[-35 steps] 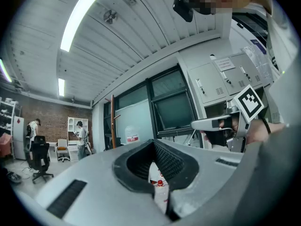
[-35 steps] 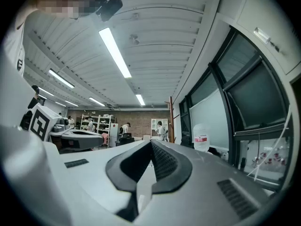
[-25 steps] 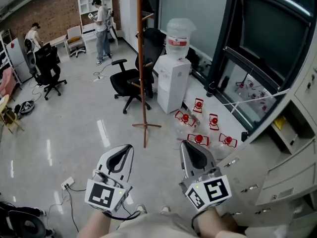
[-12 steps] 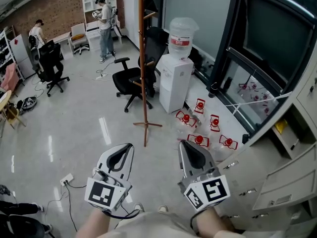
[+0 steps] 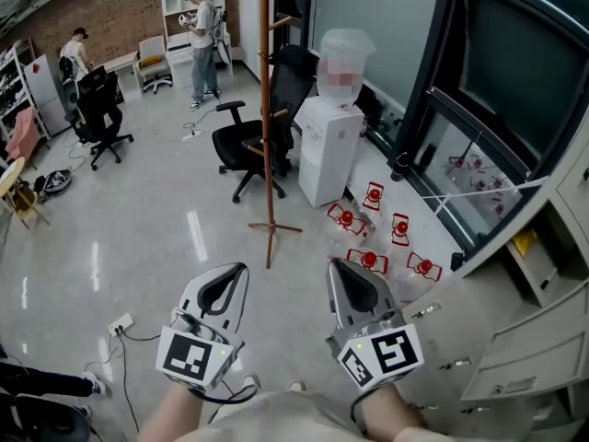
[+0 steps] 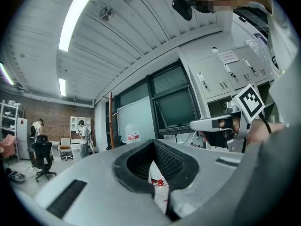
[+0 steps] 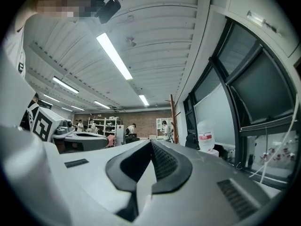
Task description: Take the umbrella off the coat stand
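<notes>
Both grippers are held low and level over a glossy pale floor (image 5: 138, 247). The left gripper (image 5: 241, 271) and the right gripper (image 5: 339, 265) each have their fingers closed together, with nothing between them. Straight ahead and well apart from both stands the wooden coat stand (image 5: 267, 109), its feet on the floor just beside a black office chair (image 5: 247, 145) and near a white water dispenser (image 5: 322, 155) — I cannot make out an umbrella on it from here. Red-capped jugs (image 5: 370, 259) lie below a dark window (image 5: 497, 90), grey lockers (image 5: 534, 339) line the right side, and two people (image 5: 202, 35) stand by the far brick wall (image 5: 110, 7).
</notes>
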The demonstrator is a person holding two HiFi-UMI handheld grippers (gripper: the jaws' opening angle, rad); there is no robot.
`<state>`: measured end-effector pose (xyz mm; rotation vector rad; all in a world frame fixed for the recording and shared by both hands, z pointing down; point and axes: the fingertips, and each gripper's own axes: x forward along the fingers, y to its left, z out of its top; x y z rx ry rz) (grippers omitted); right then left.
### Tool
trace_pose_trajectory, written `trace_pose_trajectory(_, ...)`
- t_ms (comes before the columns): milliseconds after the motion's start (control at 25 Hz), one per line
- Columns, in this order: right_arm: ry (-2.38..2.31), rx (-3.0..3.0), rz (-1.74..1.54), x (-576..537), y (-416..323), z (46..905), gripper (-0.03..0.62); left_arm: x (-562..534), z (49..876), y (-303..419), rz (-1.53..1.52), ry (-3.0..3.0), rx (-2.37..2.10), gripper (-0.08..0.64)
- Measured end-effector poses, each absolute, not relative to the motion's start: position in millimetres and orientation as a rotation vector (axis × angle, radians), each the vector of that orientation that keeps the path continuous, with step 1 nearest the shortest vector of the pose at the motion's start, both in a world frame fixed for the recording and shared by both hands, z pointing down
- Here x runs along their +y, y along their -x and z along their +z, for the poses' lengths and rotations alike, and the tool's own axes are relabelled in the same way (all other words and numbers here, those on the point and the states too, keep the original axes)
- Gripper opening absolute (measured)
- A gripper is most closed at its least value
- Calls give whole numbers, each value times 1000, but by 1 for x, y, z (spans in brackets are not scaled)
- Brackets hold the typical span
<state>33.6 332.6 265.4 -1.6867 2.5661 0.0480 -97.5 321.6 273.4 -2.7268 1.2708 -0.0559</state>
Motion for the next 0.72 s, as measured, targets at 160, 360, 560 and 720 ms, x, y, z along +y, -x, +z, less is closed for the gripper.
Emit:
trace_pose_trajectory(160,1666,2578,46,328,-49,271,6,320,278,82,-58,2716,1291,8)
trace_pose_trajectory(360,1627,2602,66,323,-65,275,6,317,281,64,-56,2698,1321,8)
trace_pose_trajectory(560,1590,2613,80,317,-78,280,6,313,285,46,-65,2679,1321,8)
trace_pose_trajectory(720,1578,2605,75,311,-85,287,6,308,291,39,-82,2674,1321,8)
